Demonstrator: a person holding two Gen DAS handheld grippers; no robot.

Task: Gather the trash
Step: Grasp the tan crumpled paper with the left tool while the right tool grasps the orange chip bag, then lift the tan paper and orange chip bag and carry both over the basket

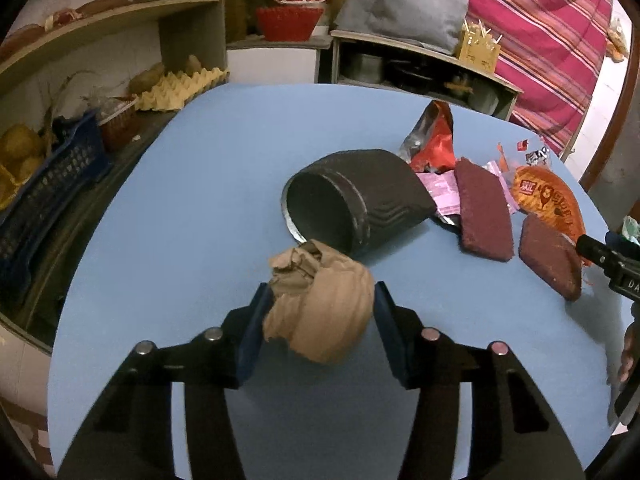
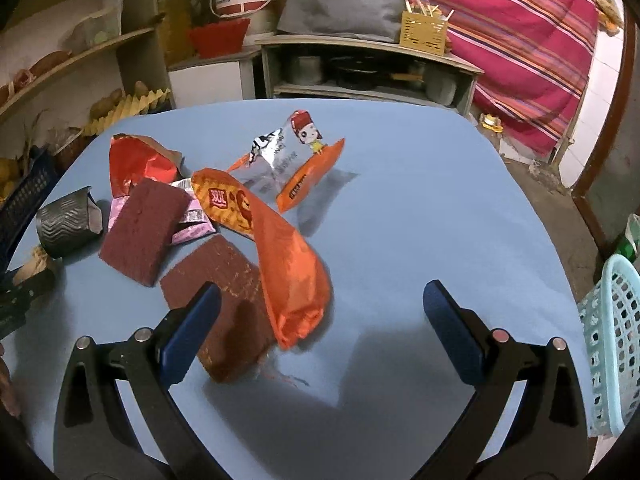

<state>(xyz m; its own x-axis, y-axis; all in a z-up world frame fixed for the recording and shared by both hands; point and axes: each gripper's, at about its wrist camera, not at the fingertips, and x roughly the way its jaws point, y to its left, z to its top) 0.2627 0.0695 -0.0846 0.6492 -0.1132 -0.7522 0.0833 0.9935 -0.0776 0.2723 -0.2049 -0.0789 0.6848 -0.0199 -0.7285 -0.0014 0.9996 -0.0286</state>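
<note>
So far the collecting is barely under way, judging by how much litter is lying on the round blue desk (image 1: 180,200). Through the left wrist camera, the left gripper (image 1: 318,312) is closing its blue-padded fingers (image 1: 252,332) against both sides of a crumpled ball of brown paper (image 1: 320,304), which is sitting just in front of a dark ribbed paper cup tipped on its side (image 1: 356,200); the pads are touching the ball, so it looks gripped but not yet carried anywhere. Through the right wrist camera, the right gripper (image 2: 320,320) is hovering with its fingers (image 2: 192,328) spread wide and holding nothing, a long orange foil wrapper (image 2: 288,264) lying between them and partly over a maroon scouring pad (image 2: 224,304). A pale blue plastic lattice basket (image 2: 612,352), probably the bin, is waiting at the desk's right edge; its inside is hidden, and every wrapper in view is still waiting to be picked up.
</note>
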